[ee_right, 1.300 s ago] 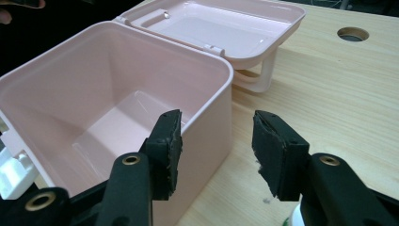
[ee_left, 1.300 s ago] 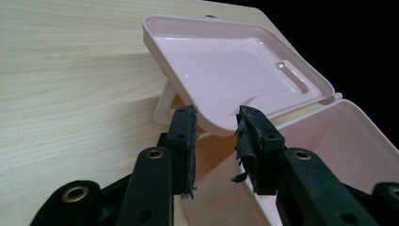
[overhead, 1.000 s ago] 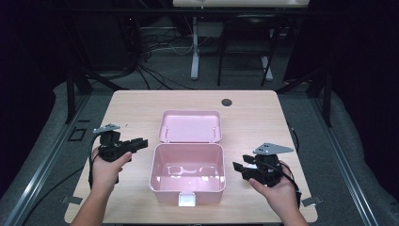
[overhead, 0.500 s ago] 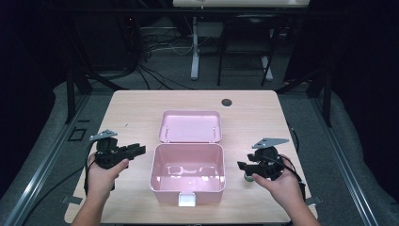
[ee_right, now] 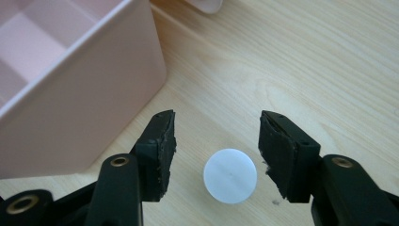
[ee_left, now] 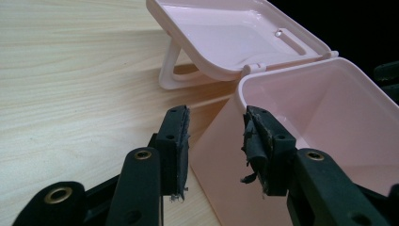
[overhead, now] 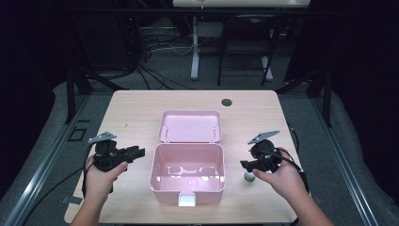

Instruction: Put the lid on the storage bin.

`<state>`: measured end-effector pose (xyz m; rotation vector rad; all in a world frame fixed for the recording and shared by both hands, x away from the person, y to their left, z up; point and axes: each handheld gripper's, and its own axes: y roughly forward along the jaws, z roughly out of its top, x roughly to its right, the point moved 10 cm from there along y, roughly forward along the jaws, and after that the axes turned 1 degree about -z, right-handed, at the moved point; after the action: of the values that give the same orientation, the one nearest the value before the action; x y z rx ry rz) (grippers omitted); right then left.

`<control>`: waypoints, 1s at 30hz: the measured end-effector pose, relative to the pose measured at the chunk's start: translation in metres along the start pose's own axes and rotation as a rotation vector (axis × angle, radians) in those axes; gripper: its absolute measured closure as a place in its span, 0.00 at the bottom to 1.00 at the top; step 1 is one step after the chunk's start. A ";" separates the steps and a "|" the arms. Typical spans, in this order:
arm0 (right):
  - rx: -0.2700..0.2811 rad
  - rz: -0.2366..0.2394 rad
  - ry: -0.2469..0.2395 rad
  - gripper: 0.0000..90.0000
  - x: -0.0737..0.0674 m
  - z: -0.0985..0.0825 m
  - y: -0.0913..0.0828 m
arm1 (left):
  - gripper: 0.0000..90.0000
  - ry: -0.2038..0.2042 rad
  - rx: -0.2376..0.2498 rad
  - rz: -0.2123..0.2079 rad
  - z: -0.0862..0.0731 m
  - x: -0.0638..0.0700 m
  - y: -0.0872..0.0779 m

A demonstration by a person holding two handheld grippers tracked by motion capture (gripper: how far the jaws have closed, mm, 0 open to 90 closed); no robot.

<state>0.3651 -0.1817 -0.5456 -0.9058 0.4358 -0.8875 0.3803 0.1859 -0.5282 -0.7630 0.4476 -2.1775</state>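
Pink box (overhead: 187,175) open, near front edge of bench (overhead: 141,101), about mid-width; lid (overhead: 190,126) flipped back flat behind it, toward middle of bench, hinged at rear rim. Interior pale, with low dividers visible in right gripper view; contents not readable. White latch tab at box front wall, facing front edge.

Left gripper (overhead: 134,152) held in left hand (overhead: 101,176), left of box, near front-left part of bench, pointing at box's left wall. Jaws parted, just been opening, nothing between pads. In left gripper view, gripper (ee_left: 216,141) aimed at near corner of box (ee_left: 329,122), pads short of the wall, apart from it; worn rubber hanging off right pad. Lid (ee_left: 235,33) propped on its handle loop beyond.

Right gripper (overhead: 248,165) held in right hand (overhead: 282,176), right of box, toward front-right part of bench. Jaws wide apart, just been opening. Small white round-topped thing (overhead: 249,176) standing on bench below jaw tips, just right of box's right wall, not touching it. In right gripper view, white cap (ee_right: 230,175) sits between the two pads (ee_right: 162,150) with a gap each side, no contact, so not gripped. Box wall (ee_right: 84,94) close at left of that view.

Dark round hole (overhead: 227,102) near back edge of bench, right of centre.
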 end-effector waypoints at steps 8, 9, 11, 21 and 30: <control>-0.086 -0.013 -0.021 0.51 0.003 -0.002 0.008 | 0.67 0.009 0.000 0.011 0.000 -0.001 -0.003; -0.098 -0.016 -0.028 0.51 0.005 -0.003 0.009 | 0.67 0.009 0.002 0.012 0.000 -0.001 -0.003; -0.124 -0.017 -0.027 0.51 0.006 -0.004 0.011 | 0.67 0.008 0.005 0.011 0.001 -0.001 -0.004; -0.252 -0.010 -0.015 0.53 0.012 -0.010 0.022 | 0.67 0.009 0.002 0.011 0.000 0.000 -0.003; -0.343 -0.004 0.012 0.53 0.015 -0.017 0.028 | 0.67 0.005 0.004 0.012 0.000 -0.001 -0.004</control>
<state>0.3761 -0.1937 -0.5780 -1.2160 0.6083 -0.8356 0.3790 0.1893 -0.5265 -0.7512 0.4493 -2.1692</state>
